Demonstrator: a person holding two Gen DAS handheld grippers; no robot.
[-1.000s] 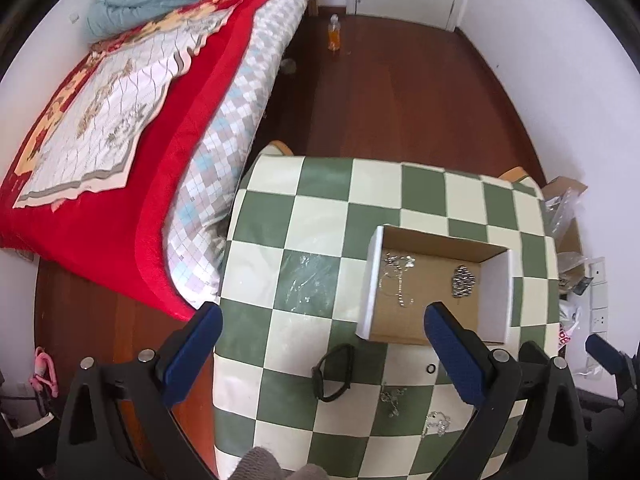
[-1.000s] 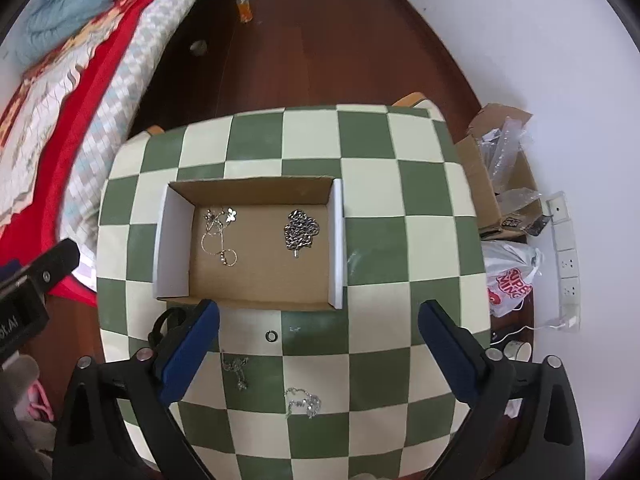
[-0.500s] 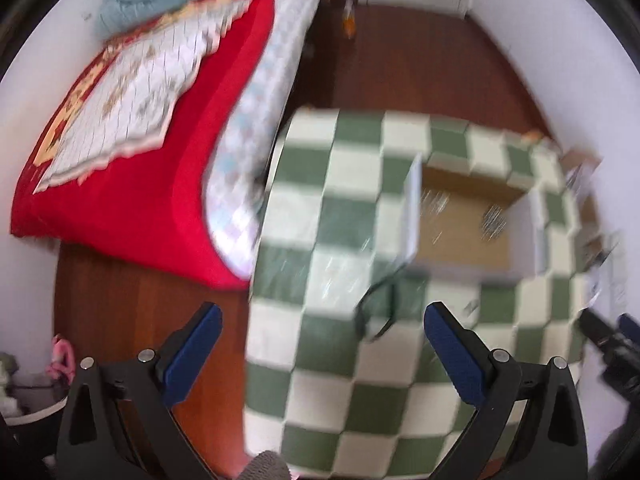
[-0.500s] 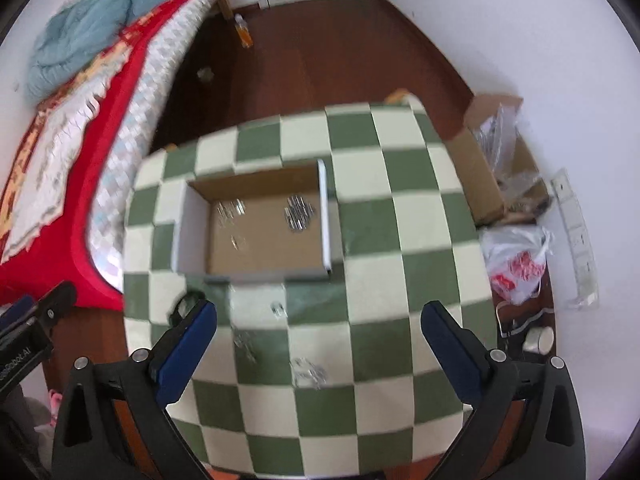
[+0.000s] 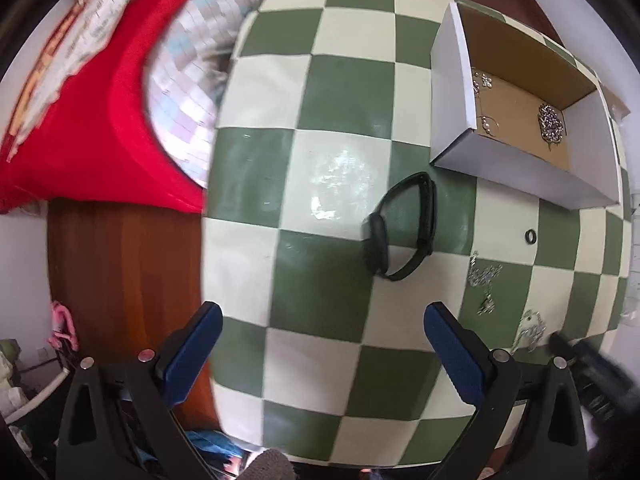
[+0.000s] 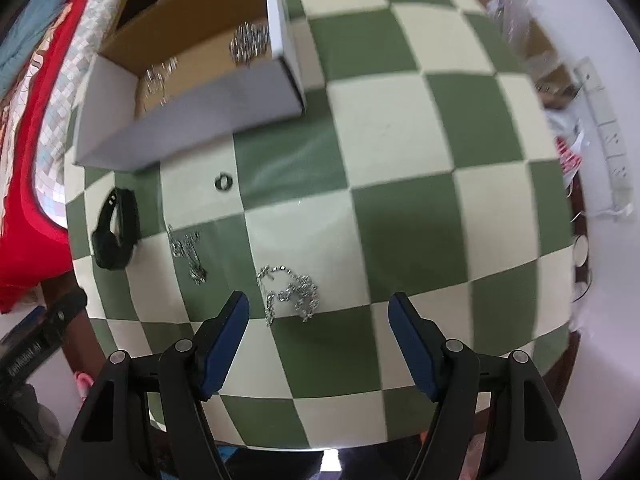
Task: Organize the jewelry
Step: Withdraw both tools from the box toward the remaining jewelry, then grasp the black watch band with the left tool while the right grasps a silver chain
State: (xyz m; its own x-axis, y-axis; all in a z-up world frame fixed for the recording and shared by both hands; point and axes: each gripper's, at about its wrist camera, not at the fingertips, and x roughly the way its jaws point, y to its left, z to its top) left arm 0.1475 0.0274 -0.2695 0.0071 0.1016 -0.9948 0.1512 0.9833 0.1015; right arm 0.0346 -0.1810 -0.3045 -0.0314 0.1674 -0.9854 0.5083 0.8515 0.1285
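A white cardboard box [image 5: 516, 168] [image 6: 192, 120] with a brown floor holds a chain bundle [image 5: 552, 124] [image 6: 248, 42] and a thin necklace [image 5: 484, 84] [image 6: 158, 76]. On the green checkered table [image 5: 328, 280] [image 6: 400, 184] lie a black wristband [image 5: 400, 228] [image 6: 116, 232], a small black ring [image 5: 530, 236] [image 6: 223, 182], a thin silver chain [image 5: 484, 284] [image 6: 188, 252] and a silver chain pile [image 5: 530, 332] [image 6: 290, 292]. My left gripper [image 5: 322, 320] is open and empty, just short of the wristband. My right gripper [image 6: 318, 310] is open and empty, just above the chain pile.
A bed with a red cover [image 5: 80, 120] [image 6: 24, 184] stands left of the table. A cardboard box and plastic bags [image 6: 536, 60] and a power strip [image 6: 608, 136] lie on the floor at the right. The table's near edge drops to a wooden floor [image 5: 120, 280].
Both grippers have dropped much closer to the table. The left one has come in toward the wristband, the right one toward the chain pile. Both stayed open.
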